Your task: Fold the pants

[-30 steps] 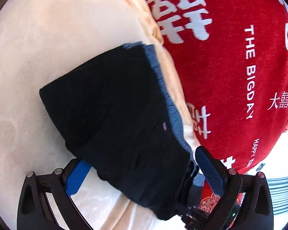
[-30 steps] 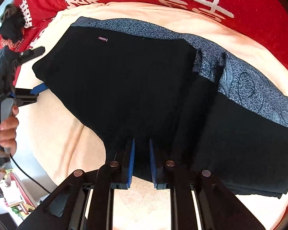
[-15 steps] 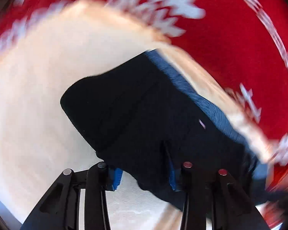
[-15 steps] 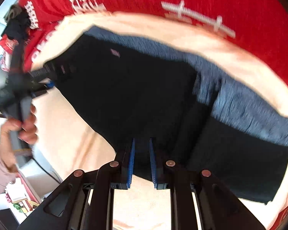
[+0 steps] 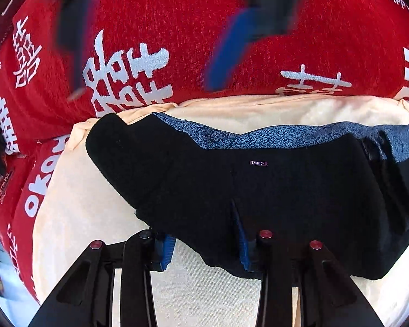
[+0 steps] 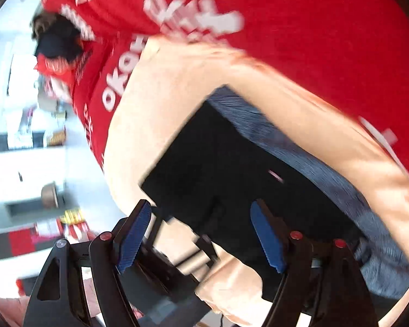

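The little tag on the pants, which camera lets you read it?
The left wrist view: the tag is sharp there and reads FASHION on the black pants. In the right wrist view, motion blur turns it into a pale, unreadable streak.

Red bedspread [image 5: 300,41] carries cream sheet [image 5: 101,218]; black pants [image 5: 259,190] lie on it.
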### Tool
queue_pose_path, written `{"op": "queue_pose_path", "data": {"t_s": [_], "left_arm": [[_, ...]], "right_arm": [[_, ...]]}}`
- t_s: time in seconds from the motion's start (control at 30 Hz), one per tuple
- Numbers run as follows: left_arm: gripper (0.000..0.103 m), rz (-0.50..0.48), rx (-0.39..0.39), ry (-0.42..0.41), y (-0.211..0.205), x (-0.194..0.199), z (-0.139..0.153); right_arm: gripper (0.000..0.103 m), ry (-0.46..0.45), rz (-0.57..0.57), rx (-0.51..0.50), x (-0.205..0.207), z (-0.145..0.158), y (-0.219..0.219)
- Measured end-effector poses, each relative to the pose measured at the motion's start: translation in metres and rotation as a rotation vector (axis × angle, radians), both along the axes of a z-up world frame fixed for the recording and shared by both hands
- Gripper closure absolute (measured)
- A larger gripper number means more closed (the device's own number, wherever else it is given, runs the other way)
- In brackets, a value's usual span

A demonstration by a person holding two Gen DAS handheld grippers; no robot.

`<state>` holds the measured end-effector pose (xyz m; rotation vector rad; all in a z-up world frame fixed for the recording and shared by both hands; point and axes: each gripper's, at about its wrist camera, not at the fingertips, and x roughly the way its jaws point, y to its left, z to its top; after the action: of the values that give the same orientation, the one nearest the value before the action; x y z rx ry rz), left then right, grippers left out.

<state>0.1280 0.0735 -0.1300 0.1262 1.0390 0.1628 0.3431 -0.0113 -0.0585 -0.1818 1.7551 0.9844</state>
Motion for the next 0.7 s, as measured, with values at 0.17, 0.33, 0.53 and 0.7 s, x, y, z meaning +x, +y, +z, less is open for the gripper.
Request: {"op": "queue_pose_path", "data": {"t_s": [0.17,0.33,0.53,0.7], "left_arm": [[0.064,-0.022,0.035,-0.007,-0.007,-0.004,0.001],[0.064,-0.016,0.03,0.012,-0.007,-0.003,0.002],[0.064,-0.063,0.011,-0.014,-0.021,-0.004,0.024],[0.064,-0.104,-0.02,-0.051,-0.046,-0.002,0.06]], "right_arm": [[0.024,0.054,0.117,-0.057,-0.011,-0.024,0.063],[0.027,0.094,0.169,-0.197,-0.022,-0.065,0.082],[0.088,0.037,0.094,-0.115,-0.011,-0.048,0.052],[0.088,0.062,-0.018,0.038,0.002,-0.013,-0.008]]}}
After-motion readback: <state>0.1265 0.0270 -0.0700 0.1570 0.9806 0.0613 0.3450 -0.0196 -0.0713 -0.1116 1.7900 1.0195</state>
